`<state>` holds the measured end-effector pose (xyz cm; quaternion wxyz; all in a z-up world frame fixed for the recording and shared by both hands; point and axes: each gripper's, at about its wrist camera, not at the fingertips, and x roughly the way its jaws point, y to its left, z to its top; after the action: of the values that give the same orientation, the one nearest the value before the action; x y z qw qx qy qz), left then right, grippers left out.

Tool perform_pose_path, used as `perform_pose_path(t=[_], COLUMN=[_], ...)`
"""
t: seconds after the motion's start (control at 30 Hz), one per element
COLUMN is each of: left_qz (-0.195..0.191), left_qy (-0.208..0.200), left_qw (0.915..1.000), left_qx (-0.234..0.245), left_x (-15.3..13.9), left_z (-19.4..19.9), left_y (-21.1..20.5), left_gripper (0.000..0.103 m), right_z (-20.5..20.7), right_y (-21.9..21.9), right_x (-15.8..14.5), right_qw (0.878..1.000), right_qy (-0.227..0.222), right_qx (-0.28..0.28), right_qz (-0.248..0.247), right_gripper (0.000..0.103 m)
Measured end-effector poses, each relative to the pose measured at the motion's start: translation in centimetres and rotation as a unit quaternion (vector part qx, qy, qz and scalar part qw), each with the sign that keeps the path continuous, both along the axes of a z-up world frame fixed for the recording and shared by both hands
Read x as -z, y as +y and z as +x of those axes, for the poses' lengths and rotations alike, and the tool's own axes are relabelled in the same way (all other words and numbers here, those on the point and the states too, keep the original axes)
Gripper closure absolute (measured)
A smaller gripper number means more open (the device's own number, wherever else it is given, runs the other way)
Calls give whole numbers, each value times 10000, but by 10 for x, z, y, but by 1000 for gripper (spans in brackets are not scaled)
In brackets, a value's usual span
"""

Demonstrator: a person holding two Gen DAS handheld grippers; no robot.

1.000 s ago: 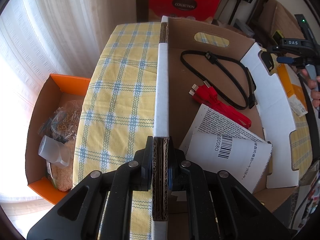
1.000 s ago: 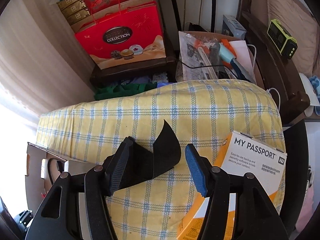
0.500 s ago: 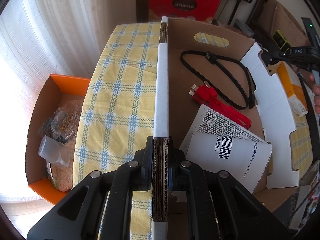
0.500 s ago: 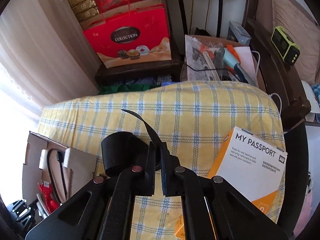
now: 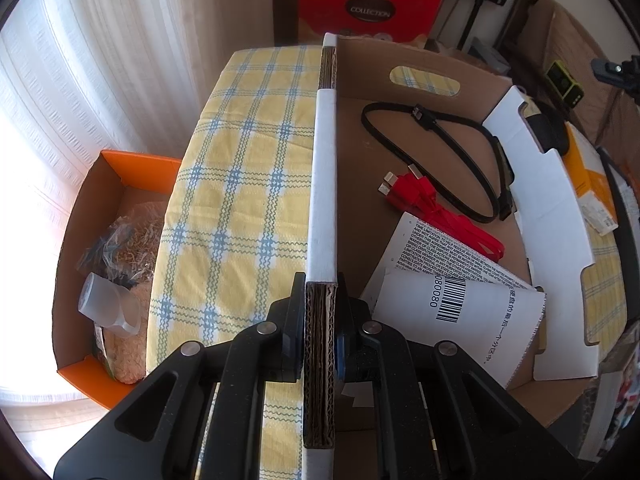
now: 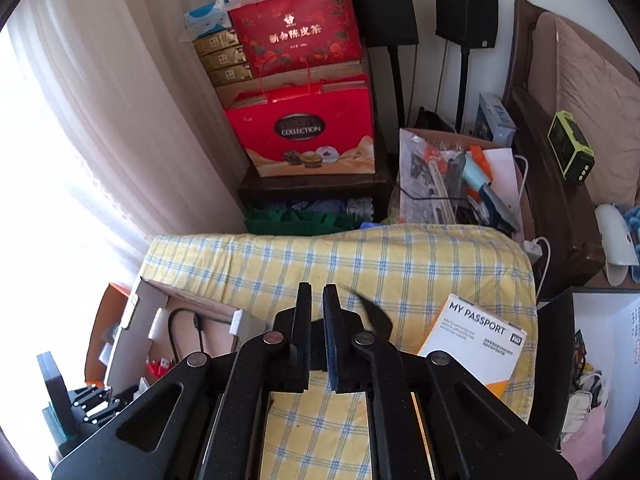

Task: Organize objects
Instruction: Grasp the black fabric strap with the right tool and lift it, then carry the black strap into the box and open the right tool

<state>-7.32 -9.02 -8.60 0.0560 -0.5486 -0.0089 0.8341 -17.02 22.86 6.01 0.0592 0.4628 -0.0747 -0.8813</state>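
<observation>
My left gripper (image 5: 320,312) is shut on the near wall of an open cardboard box (image 5: 324,184) that sits on a yellow checked cloth (image 5: 240,184). In the box lie a black cable (image 5: 436,152), a red cable (image 5: 436,212) and white printed paper (image 5: 460,304). My right gripper (image 6: 317,308) is shut on a black strap (image 6: 374,312), lifted above the cloth (image 6: 360,256); most of the strap is hidden behind the fingers. The box also shows at lower left in the right wrist view (image 6: 192,320).
A white and orange My Passport box (image 6: 476,340) lies on the cloth to the right. An orange box with bagged items (image 5: 104,264) stands on the floor at left. Red gift bags (image 6: 304,124), speaker stands and a cluttered carton lie beyond the table.
My right gripper closed on the black strap and rose with it, pulling back from the cloth. My left gripper kept its hold on the box wall.
</observation>
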Motion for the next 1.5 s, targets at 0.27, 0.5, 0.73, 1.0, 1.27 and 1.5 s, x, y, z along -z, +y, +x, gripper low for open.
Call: perform_pose_path(t=[0.27,0.5,0.73,1.0,1.27,1.5], left_qz=[-10,-8,-12,-16,-13,-6], left_qy=[7,5,2,1,2,-8], left_qw=[10000,10000,10000,10000,10000,10000], left_qx=[21,22,25,33,29,27], left_x=[1,1,1,1,1,2], left_z=[0,0,1,1,1,1], left_y=[1,1,1,2,2,2], left_gripper=[93,93,93,93,93,93], right_z=[9,4,-9,-7,6,22], right_y=[-11,-25,-27,-7,-15,-49], right_x=[67,111,133,108,40,-11], right_qw=[9976,9937,9941,9993,9972,9892], right_qy=[-548,-775,-813,-233,429,682], right_qx=[-206,-282,-186,74,-184,-802], right_qz=[377,764,695,-293,-590,-1023], right_gripper=[54,43,90,99,99,99])
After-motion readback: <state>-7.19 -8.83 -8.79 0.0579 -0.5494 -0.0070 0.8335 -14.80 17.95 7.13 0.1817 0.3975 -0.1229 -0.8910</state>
